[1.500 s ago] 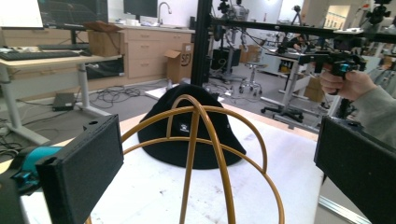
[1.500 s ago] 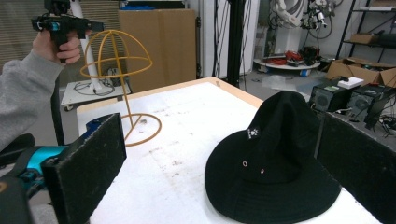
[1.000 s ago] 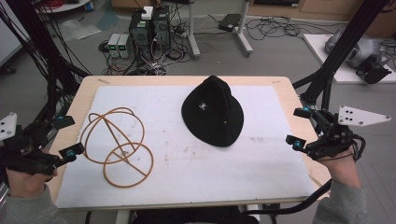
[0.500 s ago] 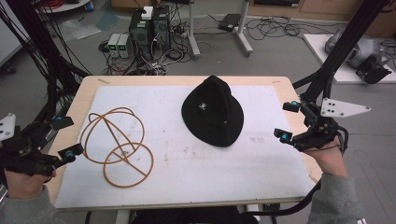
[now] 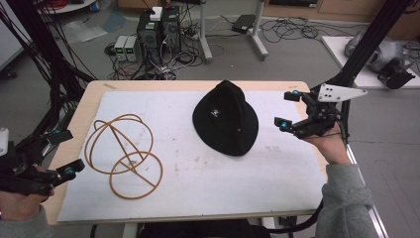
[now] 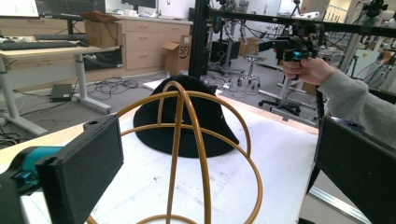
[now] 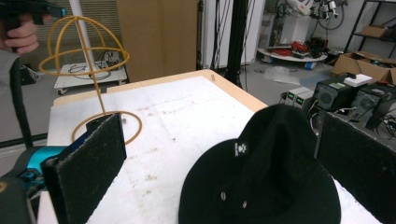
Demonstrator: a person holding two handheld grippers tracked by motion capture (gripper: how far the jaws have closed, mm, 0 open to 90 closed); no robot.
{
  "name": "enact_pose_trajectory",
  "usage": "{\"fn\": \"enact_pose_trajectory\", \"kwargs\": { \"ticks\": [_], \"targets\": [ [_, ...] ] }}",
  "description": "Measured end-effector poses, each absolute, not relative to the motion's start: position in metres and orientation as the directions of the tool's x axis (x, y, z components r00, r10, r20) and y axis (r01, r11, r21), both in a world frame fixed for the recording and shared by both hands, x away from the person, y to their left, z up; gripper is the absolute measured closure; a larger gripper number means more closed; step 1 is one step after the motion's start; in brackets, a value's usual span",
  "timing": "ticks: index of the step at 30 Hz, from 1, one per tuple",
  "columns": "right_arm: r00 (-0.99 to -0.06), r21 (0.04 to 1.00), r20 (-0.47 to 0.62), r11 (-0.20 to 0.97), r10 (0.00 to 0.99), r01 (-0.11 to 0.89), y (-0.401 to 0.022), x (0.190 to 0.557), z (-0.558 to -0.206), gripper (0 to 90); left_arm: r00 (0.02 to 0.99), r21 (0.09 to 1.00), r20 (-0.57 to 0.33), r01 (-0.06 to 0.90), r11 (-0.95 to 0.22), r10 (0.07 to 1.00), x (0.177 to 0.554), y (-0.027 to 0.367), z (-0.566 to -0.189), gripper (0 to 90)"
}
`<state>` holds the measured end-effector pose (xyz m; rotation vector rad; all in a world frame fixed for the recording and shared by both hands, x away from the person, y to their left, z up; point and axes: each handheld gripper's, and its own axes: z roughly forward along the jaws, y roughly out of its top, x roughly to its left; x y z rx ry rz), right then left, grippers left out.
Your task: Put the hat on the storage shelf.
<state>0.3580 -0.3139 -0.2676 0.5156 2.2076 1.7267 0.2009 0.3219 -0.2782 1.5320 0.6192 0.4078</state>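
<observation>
Right claw (image 5: 289, 110) hangs over the desk's (image 5: 198, 193) right edge, jaws apart, nothing held. Black hat (image 5: 226, 119) lies just beside it toward desk centre, brim flat, crown toward the far edge. Left claw (image 5: 63, 152) sits open and empty at the left edge near the wire stand (image 5: 124, 153), well apart from the hat; right is nearer.

In the right gripper view the black hat (image 7: 261, 182) runs off the bottom edge, its near brim cut away; the small white label (image 7: 241, 149) on its crown is too small to read. In the left gripper view the wire stand (image 6: 187, 154) loses its base below the frame — and its hoops cross the hat behind; the left gripper (image 5: 52, 158) is clipped at the high view's left edge.
</observation>
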Motion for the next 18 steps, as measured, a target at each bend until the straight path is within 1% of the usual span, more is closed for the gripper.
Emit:
{"fn": "enact_pose_trajectory", "kwargs": {
  "ticks": [2,9,10,12,18],
  "targets": [
    [-0.899,0.968,-0.014,0.231,0.438,0.097,-0.301,0.373,-0.265,1.1,0.783,0.991,-0.118,0.134,0.020,0.611,0.198,0.323,-0.279,1.7],
    [-0.908,0.972,0.003,0.214,0.418,0.102,-0.279,0.398,-0.259,1.1,0.780,0.989,-0.128,0.143,0.024,0.612,0.194,0.325,-0.281,1.7],
    [-0.914,0.971,0.002,0.219,0.405,0.099,-0.272,0.407,-0.258,1.1,0.782,0.989,-0.129,0.145,0.023,0.609,0.193,0.324,-0.282,1.7],
    [-0.918,0.969,0.009,0.224,0.396,0.106,-0.267,0.413,-0.257,1.1,0.781,0.988,-0.133,0.155,0.018,0.610,0.194,0.322,-0.284,1.7],
    [-0.930,0.974,-0.003,0.213,0.367,0.080,-0.253,0.429,-0.257,1.1,0.780,0.985,-0.141,0.170,0.010,0.610,0.195,0.320,-0.288,1.7]
  ]
}}
